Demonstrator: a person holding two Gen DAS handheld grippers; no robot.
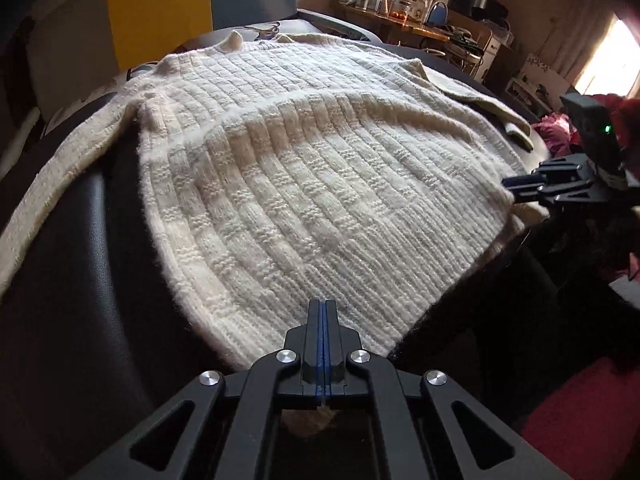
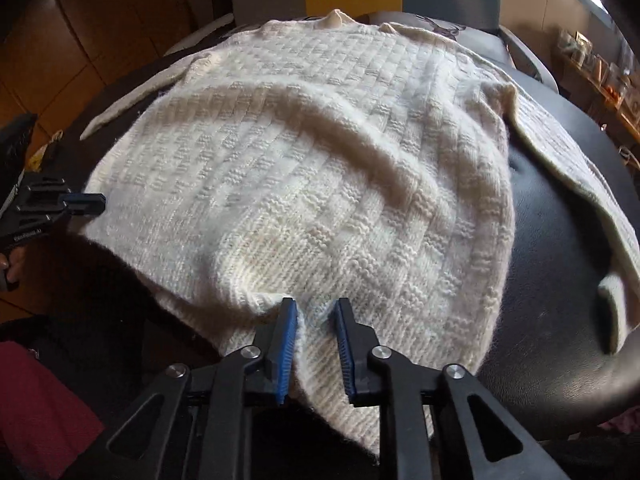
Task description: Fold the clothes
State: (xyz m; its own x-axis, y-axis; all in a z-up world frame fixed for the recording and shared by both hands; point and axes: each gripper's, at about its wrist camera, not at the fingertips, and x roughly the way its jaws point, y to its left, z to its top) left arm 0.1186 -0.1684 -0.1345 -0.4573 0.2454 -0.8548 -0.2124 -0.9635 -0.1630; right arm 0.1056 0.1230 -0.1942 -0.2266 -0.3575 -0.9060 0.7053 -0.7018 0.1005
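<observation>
Here, a cream knitted sweater (image 1: 304, 184) lies spread flat, neck away from the cameras, over a black padded surface (image 1: 100, 280), with one sleeve (image 1: 60, 192) trailing off its left side and the other sleeve (image 2: 592, 184) draped across the right. A raised fold runs in an arc across the body of the knit. At the near hem the left gripper (image 1: 323, 312) has its blue-padded jaws pressed together, a tuft of cream wool showing behind them, so it appears to be clamped on the hem. The right gripper (image 2: 316, 312) sits at the hem's other corner, its jaws parted with knit lying between the blue pads (image 2: 288, 340). Beyond the sweater stand a yellow panel (image 1: 160, 12) and a cluttered wooden table (image 1: 400, 12); a red cloth (image 2: 36, 408) lies low nearby
</observation>
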